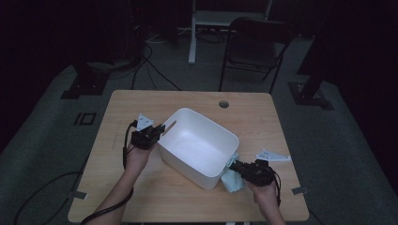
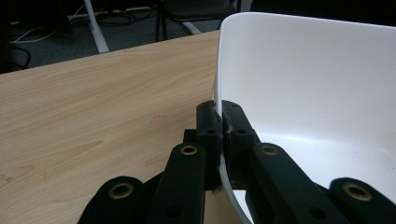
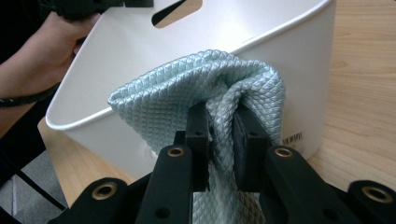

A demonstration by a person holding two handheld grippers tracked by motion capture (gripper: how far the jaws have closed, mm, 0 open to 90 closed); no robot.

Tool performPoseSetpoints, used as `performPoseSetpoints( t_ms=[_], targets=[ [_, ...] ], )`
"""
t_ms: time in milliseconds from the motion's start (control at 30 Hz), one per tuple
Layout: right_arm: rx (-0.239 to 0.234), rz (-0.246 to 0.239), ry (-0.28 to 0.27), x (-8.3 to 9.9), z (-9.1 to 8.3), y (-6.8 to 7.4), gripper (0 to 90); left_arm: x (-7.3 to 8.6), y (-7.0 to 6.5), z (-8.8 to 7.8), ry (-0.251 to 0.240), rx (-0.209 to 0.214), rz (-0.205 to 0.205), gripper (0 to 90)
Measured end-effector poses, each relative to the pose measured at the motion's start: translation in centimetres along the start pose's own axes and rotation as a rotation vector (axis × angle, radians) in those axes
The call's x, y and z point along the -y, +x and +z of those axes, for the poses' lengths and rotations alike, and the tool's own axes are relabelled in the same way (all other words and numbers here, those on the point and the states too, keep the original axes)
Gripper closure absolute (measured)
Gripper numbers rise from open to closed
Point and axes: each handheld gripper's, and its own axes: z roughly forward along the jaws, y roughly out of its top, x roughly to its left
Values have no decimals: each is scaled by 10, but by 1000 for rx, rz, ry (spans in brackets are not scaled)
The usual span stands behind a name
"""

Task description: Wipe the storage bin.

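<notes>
A dim room with dark walls and a grey carpeted floor (image 1: 328,154). At its centre stands a light wooden surface (image 1: 187,197) with a round cable hole (image 1: 224,104) near its far edge. Beyond the surface stands a black folding chair (image 1: 256,47), beside a white desk frame (image 1: 220,18). Black cables (image 1: 150,70) trail across the floor behind the surface.

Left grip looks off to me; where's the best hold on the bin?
On the thin rim of the bin, from above or the side, one jaw inside and one outside. The left gripper already pinches the wall this way, near the handle slot.
</notes>
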Motion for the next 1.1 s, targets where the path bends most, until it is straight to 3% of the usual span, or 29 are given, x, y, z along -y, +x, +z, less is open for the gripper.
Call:
performPoseSetpoints(
  t_ms=[167, 367, 467, 633, 700, 933, 1100],
  targets=[
    [-21, -26, -15, -4, -7, 9, 785, 0, 0, 0, 6, 2, 2, 874],
    [5, -21, -2, 0, 0, 6, 786, 0, 0, 0, 2, 3, -8, 874],
    [-3, -11, 5, 1, -1, 6, 785, 0, -1, 0, 2, -7, -3, 873],
    [-34, -25, -30, -3, -11, 15, 785, -1, -1, 1, 4, -5, -5, 874],
    [-21, -33, -23, -3, -9, 17, 785, 0, 0, 1, -1, 19, -12, 875],
    [-5, -18, -5, 2, -3, 12, 785, -1, -1, 1, 5, -5, -4, 874],
    [-38, -38, -34, -1, -15, 22, 785, -1, -1, 1, 10, -2, -8, 874]
  ],
)
